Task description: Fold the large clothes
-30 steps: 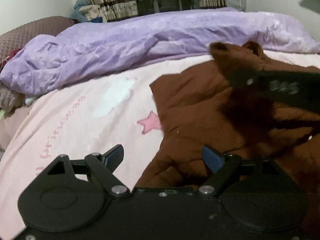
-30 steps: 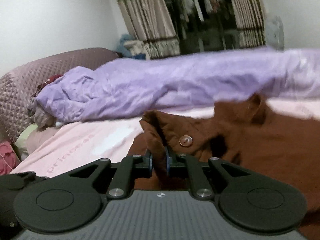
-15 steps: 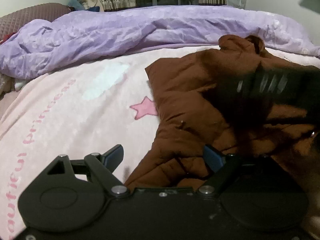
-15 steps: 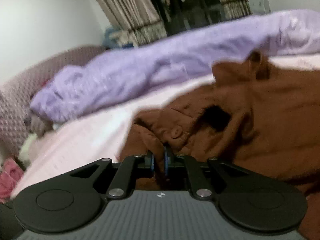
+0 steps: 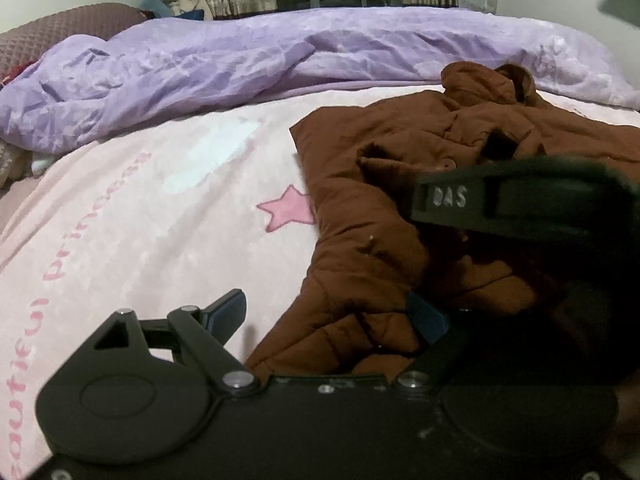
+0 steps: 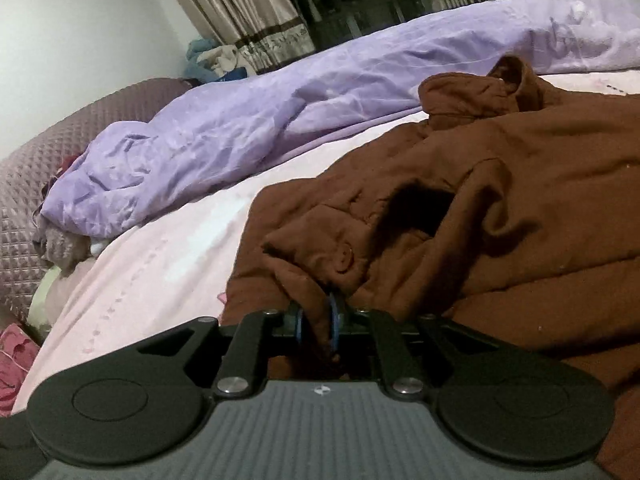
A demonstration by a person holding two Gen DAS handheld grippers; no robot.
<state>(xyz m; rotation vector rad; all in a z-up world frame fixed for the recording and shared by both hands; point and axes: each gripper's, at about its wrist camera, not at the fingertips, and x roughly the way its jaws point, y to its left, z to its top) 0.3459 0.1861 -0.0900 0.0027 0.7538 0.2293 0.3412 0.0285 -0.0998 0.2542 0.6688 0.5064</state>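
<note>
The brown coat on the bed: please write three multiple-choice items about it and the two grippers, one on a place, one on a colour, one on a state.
1. Where does the brown coat lie?
A. on the pink sheet
B. on the floor
C. on top of the purple duvet

2. What colour is the star beside the coat's edge?
A. green
B. pink
C. white

3. How do the jaws of the right gripper stand?
A. wide open
B. shut on nothing
C. shut on a fold of the coat

Key: 1 A, the coat is spread over the pink sheet, in front of the duvet; 2 B, the star is printed pink; 3 C, brown cloth is pinched between the blue pads, while the left gripper is open.
</note>
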